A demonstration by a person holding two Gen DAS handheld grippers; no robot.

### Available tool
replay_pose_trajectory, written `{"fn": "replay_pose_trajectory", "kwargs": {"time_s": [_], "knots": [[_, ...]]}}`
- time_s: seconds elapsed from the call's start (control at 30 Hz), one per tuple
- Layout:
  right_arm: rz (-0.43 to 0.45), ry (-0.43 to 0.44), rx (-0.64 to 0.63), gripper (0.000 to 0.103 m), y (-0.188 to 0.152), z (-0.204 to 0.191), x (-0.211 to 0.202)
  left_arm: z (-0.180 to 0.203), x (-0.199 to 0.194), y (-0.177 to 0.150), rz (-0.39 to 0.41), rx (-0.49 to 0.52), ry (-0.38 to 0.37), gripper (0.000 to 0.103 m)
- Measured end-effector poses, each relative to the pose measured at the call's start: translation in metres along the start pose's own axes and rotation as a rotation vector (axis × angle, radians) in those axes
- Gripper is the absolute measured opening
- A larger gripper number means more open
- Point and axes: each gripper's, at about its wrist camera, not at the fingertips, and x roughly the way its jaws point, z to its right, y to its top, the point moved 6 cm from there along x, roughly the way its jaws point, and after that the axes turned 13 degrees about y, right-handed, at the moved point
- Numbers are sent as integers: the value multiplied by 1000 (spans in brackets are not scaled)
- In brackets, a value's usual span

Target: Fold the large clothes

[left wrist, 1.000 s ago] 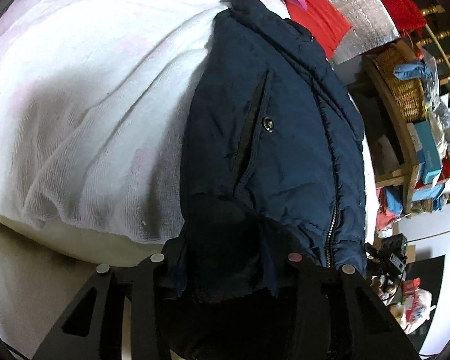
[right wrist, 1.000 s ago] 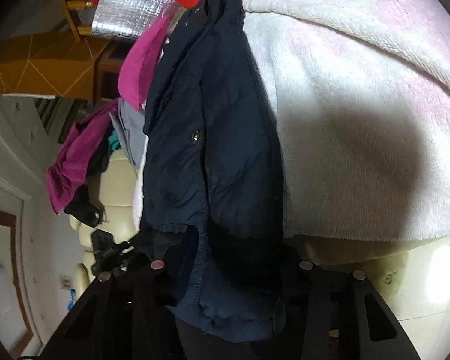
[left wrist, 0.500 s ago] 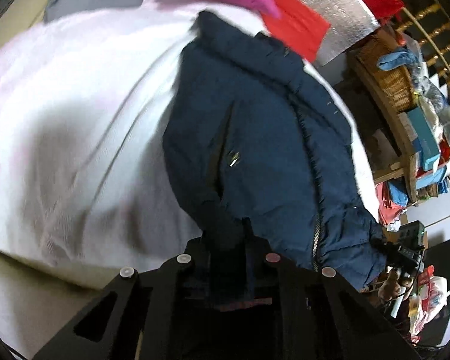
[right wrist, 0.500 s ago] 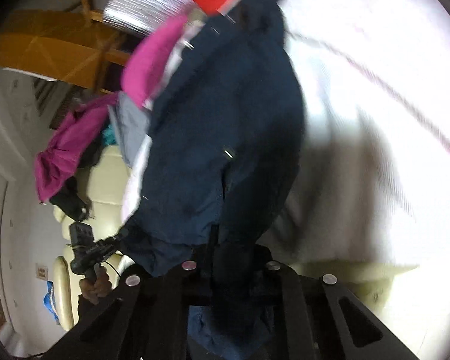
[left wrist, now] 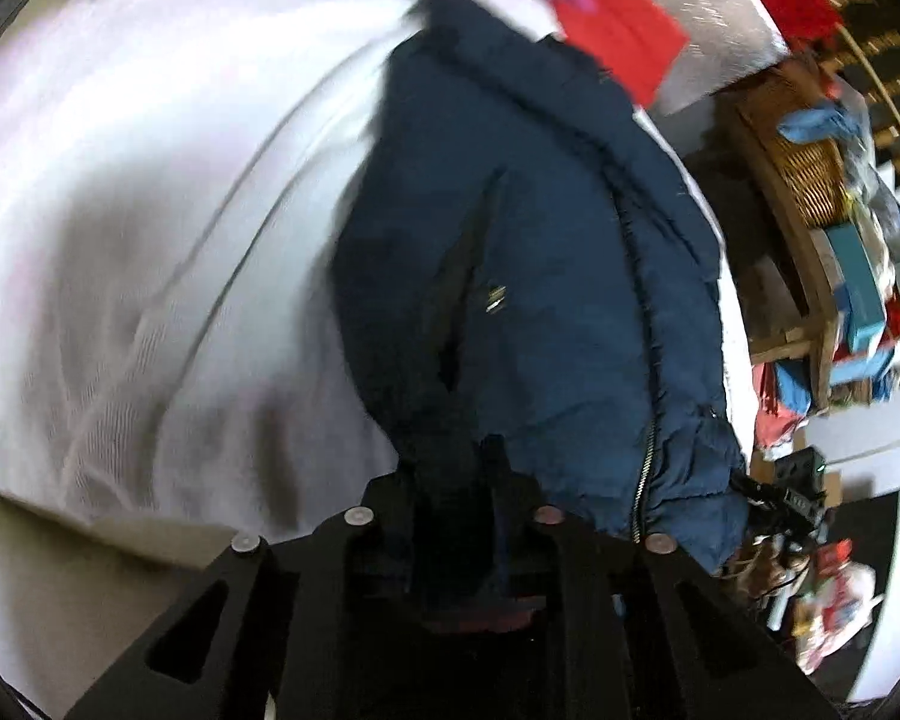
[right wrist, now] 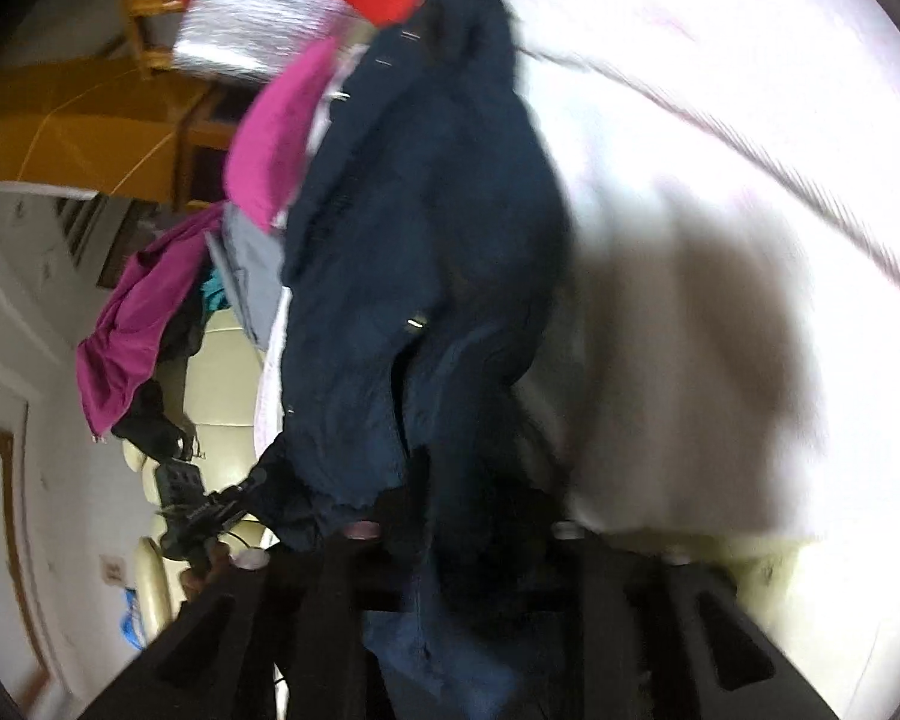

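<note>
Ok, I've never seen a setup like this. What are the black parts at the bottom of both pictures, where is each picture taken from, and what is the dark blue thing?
No robot here: a person carries a hand-held gripper in each hand, and a wide-angle camera on each looks forward along its two fingers. The black parts at the bottom are those fingers. One picture looks out from the left hand-held gripper, the other from the right hand-held gripper.

The dark blue thing is a padded jacket with a zip, lying on a white blanket that covers the surface. Each gripper is shut on a bunch of the jacket's near edge. Pink clothing and red cloth lie at the far end. Both pictures are blurred by motion.
</note>
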Motion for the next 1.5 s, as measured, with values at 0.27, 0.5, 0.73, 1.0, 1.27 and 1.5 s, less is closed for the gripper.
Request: {"fn": "replay_pose_trajectory", "kwargs": {"time_s": [0.27, 0.5, 0.73, 1.0, 1.27, 1.5], "knots": [[-71, 9, -38, 24, -11, -1, 28, -1, 19, -14, -94, -26, -73, 43], [25, 28, -247, 10, 13, -67, 5, 22, -13, 11, 27, 27, -55, 19], [178, 32, -339, 9, 77, -116, -9, 44, -51, 79, 134, 9, -83, 17], [318, 32, -339, 8, 189, -145, 10, 76, -52, 194, 202, -13, -104, 17], [424, 4, -218, 8, 318, -132, 39, 84, -7, 317, 217, -26, -33, 16], [412, -69, -133, 7, 389, -98, 84, 88, 57, 375, 185, -38, 7, 16]]}}
